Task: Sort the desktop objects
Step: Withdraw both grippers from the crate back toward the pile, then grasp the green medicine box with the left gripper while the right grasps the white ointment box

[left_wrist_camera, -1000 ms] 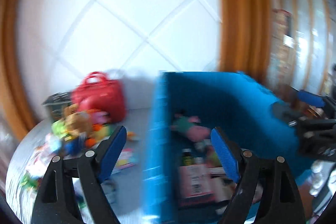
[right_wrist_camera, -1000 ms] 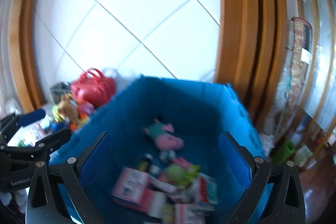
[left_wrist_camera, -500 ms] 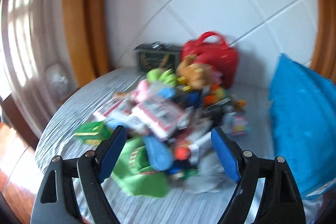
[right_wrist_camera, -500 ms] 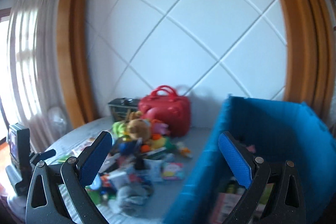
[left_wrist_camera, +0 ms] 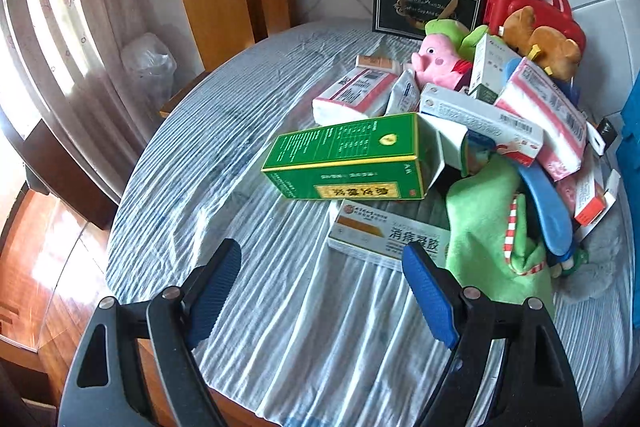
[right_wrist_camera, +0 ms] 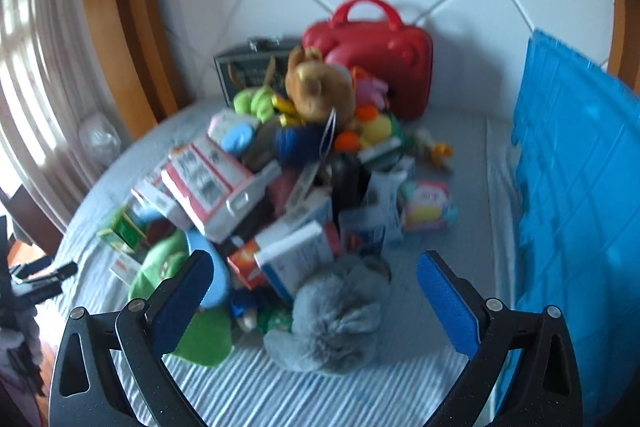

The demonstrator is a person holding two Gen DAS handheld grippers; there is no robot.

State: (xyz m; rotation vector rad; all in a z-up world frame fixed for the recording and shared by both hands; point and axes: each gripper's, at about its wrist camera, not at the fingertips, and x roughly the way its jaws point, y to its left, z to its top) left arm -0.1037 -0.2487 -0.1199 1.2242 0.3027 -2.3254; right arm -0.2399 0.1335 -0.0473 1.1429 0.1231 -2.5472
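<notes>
You've swung both hand-held grippers, left (left_wrist_camera: 322, 291) and right (right_wrist_camera: 314, 291), from the blue bin (right_wrist_camera: 576, 187) to the pile (right_wrist_camera: 280, 179) beside it, both spread wide and empty, most sorting left.

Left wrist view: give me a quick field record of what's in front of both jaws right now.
left gripper: jaws open, empty, above striped tablecloth
nearest item: green carton, lying on its side, end flap open
beside it: white medicine box, flat under the green cloth's edge
right gripper: jaws open, empty
ahead of it: grey plush toy
destination: blue bin, right of the pile
</notes>
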